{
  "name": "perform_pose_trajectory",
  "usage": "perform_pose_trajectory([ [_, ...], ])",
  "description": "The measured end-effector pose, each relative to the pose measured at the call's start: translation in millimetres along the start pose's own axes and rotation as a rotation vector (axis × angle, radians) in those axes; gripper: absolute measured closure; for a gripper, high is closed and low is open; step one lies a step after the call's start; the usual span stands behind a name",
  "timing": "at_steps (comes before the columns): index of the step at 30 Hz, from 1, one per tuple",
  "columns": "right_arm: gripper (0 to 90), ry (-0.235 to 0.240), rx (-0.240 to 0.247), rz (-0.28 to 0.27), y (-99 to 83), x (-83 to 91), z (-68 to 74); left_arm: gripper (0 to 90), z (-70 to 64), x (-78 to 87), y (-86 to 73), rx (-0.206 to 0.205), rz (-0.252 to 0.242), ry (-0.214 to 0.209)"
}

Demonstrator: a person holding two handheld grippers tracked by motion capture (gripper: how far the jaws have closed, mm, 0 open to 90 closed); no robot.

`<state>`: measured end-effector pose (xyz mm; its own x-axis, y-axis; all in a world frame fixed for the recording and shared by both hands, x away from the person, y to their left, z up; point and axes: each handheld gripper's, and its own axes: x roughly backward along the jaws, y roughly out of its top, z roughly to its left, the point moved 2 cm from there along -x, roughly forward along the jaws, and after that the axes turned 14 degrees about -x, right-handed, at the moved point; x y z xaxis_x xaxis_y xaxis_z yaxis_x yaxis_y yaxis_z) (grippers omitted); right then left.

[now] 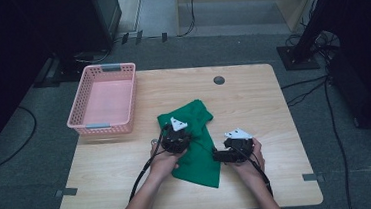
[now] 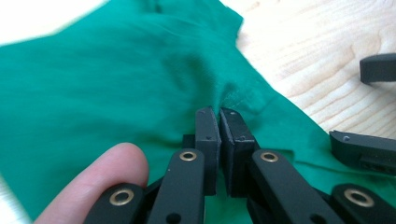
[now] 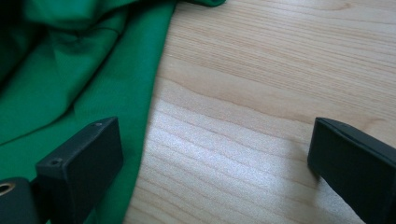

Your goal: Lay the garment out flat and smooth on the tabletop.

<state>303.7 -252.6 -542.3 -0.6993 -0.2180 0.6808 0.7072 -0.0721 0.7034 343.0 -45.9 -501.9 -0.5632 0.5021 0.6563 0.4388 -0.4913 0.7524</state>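
Left gripper view has my left gripper [image 2: 219, 114] pinched on a fold of the green cloth [image 2: 116, 84]; my right gripper [image 3: 210, 154] gapes wide at its 3 o'clock edge. Wooden table [image 1: 253, 94], pink basket [image 1: 104, 98] at 10 o'clock, bare wood around.

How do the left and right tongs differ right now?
The left tongs are pinched shut on a fold of the green cloth; the right tongs are wide open, gripping nothing. Left sits over the cloth, right at its edge, over bare table. Both have black jaws.
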Motion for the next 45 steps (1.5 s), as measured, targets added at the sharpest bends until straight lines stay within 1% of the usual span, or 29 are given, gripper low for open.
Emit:
perform_pose_trajectory([
  [3,2.9,-0.001,0.000,0.000,0.1,-0.1,-0.1,89.0,11.8,14.4,-4.8,0.023,-0.022,0.020],
  [5,2.4,-0.003,-0.001,0.000,0.3,-0.4,-0.5,89.0,20.3,25.2,-10.6,0.041,-0.037,0.035],
  [7,1.9,-0.005,-0.005,0.003,0.5,-0.5,-0.8,88.9,28.7,36.7,-19.2,0.066,-0.052,0.045],
  [11,1.5,-0.012,-0.010,0.002,1.1,-0.5,-2.9,88.8,45.4,59.0,-41.6,0.120,-0.072,0.072],
  [17,1.2,-0.022,-0.020,0.000,2.3,-0.6,-7.4,88.4,65.9,88.7,-75.5,0.188,-0.077,0.118],
  [19,1.2,-0.027,-0.024,-0.001,2.7,-0.3,-9.6,87.8,71.3,95.9,-86.8,0.198,-0.066,0.131],
  [21,1.2,-0.029,-0.027,-0.002,3.0,0.0,-12.0,87.5,75.2,101.5,-96.9,0.196,-0.047,0.133],
  [23,1.0,-0.031,-0.029,-0.001,3.3,0.5,-14.1,85.4,78.8,107.2,-105.4,0.184,-0.026,0.140],
  [24,0.9,-0.030,-0.028,-0.002,3.5,0.5,-15.3,84.2,80.9,110.4,-109.0,0.187,-0.023,0.141],
  [25,0.8,-0.029,-0.028,-0.001,3.7,0.6,-16.2,82.5,83.4,114.2,-112.0,0.195,-0.025,0.138],
  [27,0.7,-0.029,-0.025,-0.001,3.9,0.8,-17.6,78.9,88.0,121.3,-116.0,0.217,-0.033,0.149],
  [30,0.7,-0.034,-0.030,-0.002,4.2,1.1,-19.8,75.5,95.1,131.7,-120.4,0.258,-0.063,0.139],
  [32,0.7,-0.037,-0.034,-0.003,4.4,1.4,-21.6,69.8,98.2,137.1,-121.6,0.277,-0.085,0.138],
  [34,0.7,-0.040,-0.035,-0.004,4.6,1.7,-23.4,66.2,98.8,139.7,-120.3,0.299,-0.107,0.130],
  [36,0.7,-0.039,-0.036,-0.004,4.7,1.9,-24.4,62.9,94.4,138.6,-115.8,0.286,-0.123,0.110],
  [38,0.7,-0.039,-0.035,-0.004,4.8,1.9,-24.9,61.1,84.9,133.0,-109.1,0.249,-0.127,0.082],
  [40,0.7,-0.039,-0.035,-0.004,4.8,2.0,-25.1,59.1,72.6,124.4,-102.6,0.211,-0.132,0.046],
  [42,0.7,-0.039,-0.035,-0.003,4.8,2.0,-25.4,58.3,58.8,113.6,-96.4,0.188,-0.133,0.019],
  [45,0.7,-0.038,-0.035,-0.003,4.8,2.2,-25.8,53.9,39.0,96.1,-88.2,0.142,-0.110,-0.013],
])
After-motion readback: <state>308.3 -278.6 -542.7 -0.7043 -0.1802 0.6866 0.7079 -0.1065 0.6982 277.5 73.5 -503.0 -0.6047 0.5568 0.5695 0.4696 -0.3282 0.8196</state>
